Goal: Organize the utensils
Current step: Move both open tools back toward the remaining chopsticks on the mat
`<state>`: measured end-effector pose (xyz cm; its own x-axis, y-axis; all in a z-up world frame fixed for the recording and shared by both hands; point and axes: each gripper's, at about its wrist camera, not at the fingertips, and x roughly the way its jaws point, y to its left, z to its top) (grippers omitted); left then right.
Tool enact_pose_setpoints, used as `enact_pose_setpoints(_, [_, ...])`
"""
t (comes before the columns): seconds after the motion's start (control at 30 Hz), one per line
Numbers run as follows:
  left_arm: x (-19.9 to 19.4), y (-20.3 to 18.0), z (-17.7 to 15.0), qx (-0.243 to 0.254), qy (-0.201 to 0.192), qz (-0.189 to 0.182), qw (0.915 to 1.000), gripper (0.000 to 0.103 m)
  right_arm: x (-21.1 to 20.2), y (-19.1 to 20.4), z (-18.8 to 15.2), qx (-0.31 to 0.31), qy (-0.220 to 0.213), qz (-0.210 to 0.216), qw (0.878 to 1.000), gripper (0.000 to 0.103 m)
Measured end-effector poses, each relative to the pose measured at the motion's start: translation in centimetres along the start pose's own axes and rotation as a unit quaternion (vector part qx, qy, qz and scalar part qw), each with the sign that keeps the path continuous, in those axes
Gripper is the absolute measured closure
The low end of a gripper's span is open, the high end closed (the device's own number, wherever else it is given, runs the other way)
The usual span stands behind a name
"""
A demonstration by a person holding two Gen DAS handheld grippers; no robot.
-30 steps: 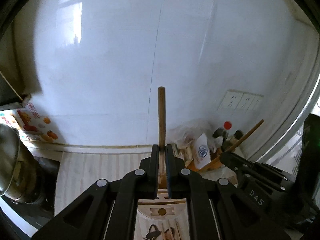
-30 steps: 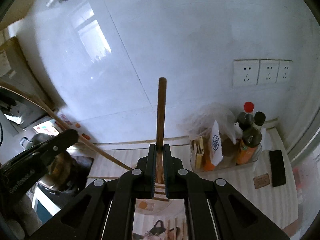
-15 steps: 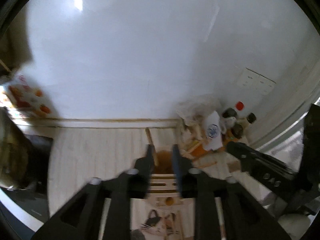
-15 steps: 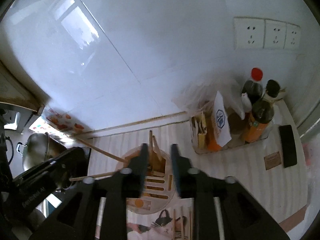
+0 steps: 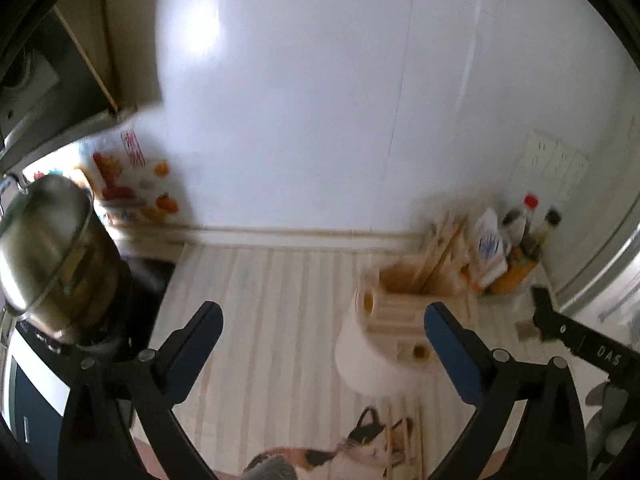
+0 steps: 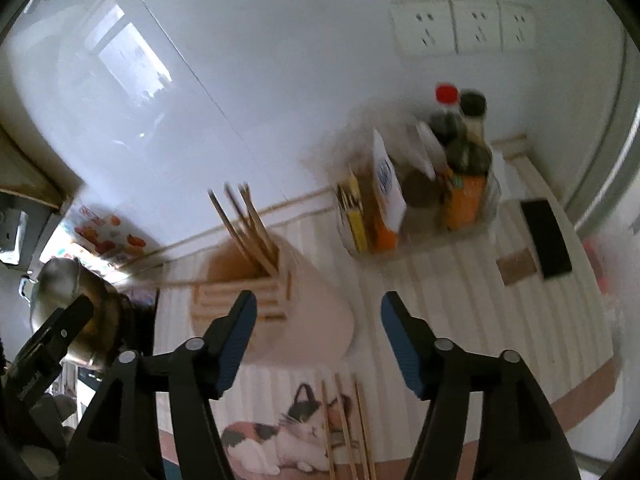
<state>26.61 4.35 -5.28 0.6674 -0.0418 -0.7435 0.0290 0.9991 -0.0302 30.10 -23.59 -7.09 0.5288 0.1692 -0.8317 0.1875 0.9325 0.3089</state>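
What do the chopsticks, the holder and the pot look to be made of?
Chopsticks: probably wood or bamboo, matte tan with darker tips. Holder: smooth pale body, perhaps ceramic or plastic; blur leaves it open; its slotted top looks like light wood. Pot: metal, likely stainless steel, with a shiny, reflective grey surface.

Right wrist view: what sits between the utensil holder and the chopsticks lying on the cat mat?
Only bare striped countertop separates utensil holder from loose chopsticks; the open right gripper hovers above.
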Motion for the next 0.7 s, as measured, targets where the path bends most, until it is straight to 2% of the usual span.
enact_pose_setpoints(0.07, [1.1, -0.2, -1.7, 0.007, 0.018, 0.011, 0.9997, 0.0, 0.7, -0.6, -1.5, 0.0, 0.004, -0.007, 1.0, 0.025])
enact_pose_setpoints(0.23, [5.4, -0.3, -7.0, 0.012, 0.07, 0.043, 0.9966, 0.0, 3.8, -2.1, -5.8, -0.01, 0.038, -0.032, 0.999, 0.024])
enact_pose_setpoints(0.3, [7.8, -0.3, -9.3, 0.018, 0.103, 0.069, 0.9922, 0.0, 5.5, -2.6, -7.6, -0.012, 0.062, -0.04, 0.997, 0.024])
enact_pose_setpoints(0.37, [9.8, -0.3, -11.3, 0.021, 0.131, 0.077, 0.9881, 0.0, 7.3, -3.1, -9.2, -0.014, 0.089, -0.047, 0.995, 0.024])
enact_pose_setpoints(0.53, [13.7, -0.5, -15.7, 0.023, 0.196, 0.081, 0.977, 0.0, 11.6, -4.4, -13.0, -0.011, 0.15, -0.058, 0.987, 0.025])
enact_pose_setpoints(0.67, [15.8, -1.1, -18.4, 0.031, 0.231, 0.082, 0.9689, 0.0, 14.1, -5.2, -15.2, -0.006, 0.185, -0.062, 0.981, 0.036])
enact_pose_setpoints(0.7, [16.1, -1.1, -18.8, 0.031, 0.237, 0.082, 0.9676, 0.0, 14.5, -5.4, -15.5, -0.006, 0.19, -0.063, 0.98, 0.042])
